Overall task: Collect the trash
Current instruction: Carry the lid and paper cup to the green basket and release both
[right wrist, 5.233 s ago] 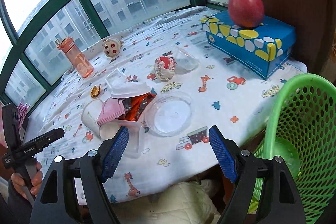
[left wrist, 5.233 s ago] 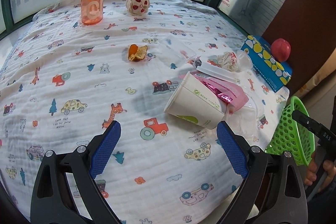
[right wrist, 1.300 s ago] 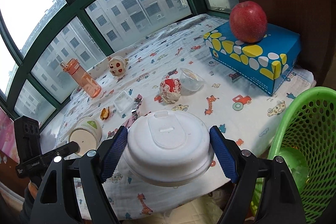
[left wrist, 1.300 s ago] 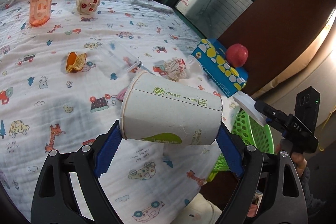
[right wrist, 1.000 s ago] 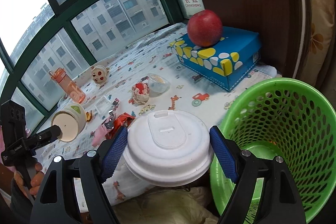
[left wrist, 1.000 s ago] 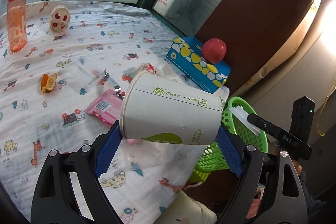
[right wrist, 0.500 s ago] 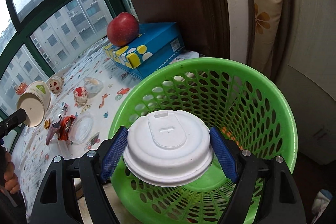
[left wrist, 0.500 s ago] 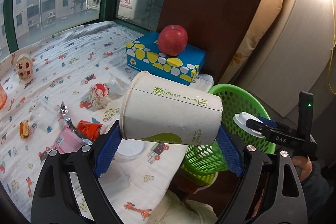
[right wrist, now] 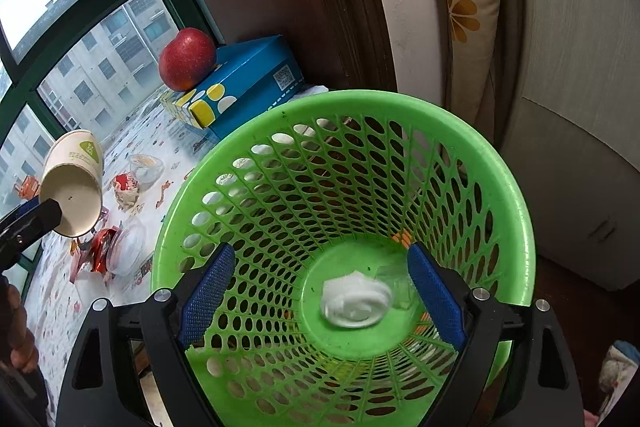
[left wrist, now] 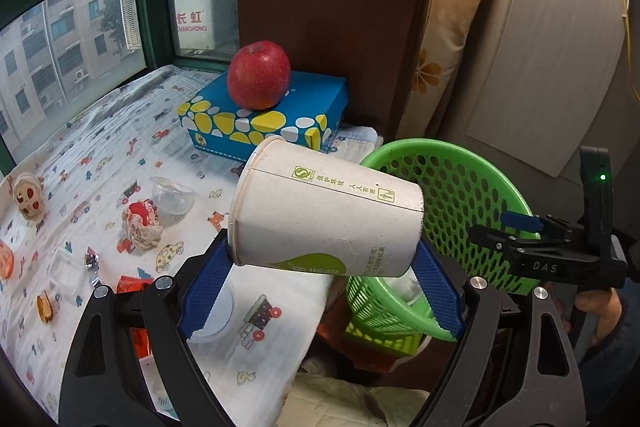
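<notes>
Dropping trash: right gripper (right wrist: 322,291) fingers just spread, empty, white lid (right wrist: 356,298) lying on the green basket (right wrist: 516,203) floor. Left gripper (left wrist: 320,285) fingers clamping paper cup (left wrist: 326,211) sideways beside the rim. Next, probably: carry cup over the opening, release.

Right gripper (right wrist: 320,295) fingers just opening, empty.

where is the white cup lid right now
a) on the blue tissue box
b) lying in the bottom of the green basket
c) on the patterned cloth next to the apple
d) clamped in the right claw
b: the white cup lid lies on the floor of the green basket, while the right claw above it has just been opening and has nothing between its pads.
</notes>
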`<move>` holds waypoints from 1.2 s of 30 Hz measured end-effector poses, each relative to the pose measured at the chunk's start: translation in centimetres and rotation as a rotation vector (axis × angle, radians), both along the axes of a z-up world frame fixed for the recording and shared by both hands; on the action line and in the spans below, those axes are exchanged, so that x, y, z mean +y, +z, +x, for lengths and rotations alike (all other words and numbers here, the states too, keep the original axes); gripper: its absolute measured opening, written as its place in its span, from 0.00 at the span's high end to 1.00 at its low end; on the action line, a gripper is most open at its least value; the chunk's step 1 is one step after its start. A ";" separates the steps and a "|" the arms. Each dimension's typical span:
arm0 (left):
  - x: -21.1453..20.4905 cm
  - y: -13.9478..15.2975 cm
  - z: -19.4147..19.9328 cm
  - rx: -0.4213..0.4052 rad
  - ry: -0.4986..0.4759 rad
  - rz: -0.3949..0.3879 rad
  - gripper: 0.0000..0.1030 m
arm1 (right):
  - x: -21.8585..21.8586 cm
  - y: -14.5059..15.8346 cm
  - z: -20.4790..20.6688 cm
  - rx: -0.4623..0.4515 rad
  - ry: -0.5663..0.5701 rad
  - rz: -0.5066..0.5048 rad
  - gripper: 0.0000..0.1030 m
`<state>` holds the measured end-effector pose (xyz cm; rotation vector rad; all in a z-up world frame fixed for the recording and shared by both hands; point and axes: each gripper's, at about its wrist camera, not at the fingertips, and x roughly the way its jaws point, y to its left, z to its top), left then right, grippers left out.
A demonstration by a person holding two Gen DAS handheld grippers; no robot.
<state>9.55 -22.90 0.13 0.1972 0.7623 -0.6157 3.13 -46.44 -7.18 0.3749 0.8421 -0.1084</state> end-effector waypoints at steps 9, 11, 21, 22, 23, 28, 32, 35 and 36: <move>-4.8 -2.6 -0.6 -0.009 -0.063 0.109 0.17 | -1.8 1.8 -2.9 -0.053 -0.051 0.007 0.18; -5.7 -3.2 -0.7 -0.017 -0.076 0.138 0.17 | -2.1 1.8 -3.4 -0.060 -0.060 0.016 0.18; -8.5 -4.9 -2.0 -0.044 -0.116 0.212 0.16 | -2.8 1.5 -4.5 -0.072 -0.084 0.057 0.18; -8.4 -4.9 -2.0 -0.041 -0.117 0.205 0.15 | -2.8 1.5 -4.6 -0.073 -0.084 0.059 0.17; -8.3 -4.8 -2.0 -0.040 -0.113 0.200 0.11 | -2.8 1.5 -4.7 -0.074 -0.085 0.061 0.18; -7.6 -4.0 -2.3 -0.046 -0.104 0.158 0.09 | -2.4 1.4 -4.7 -0.076 -0.084 0.070 0.17; -6.6 -3.3 -2.4 -0.054 -0.087 0.138 0.09 | -2.0 1.7 -4.6 -0.080 -0.075 0.069 0.18; -5.5 -2.6 -2.4 -0.056 -0.067 0.117 0.09 | -1.4 2.1 -4.5 -0.087 -0.064 0.062 0.18; -5.0 -2.4 -2.5 -0.058 -0.059 0.111 0.09 | -1.1 2.3 -4.4 -0.090 -0.058 0.061 0.18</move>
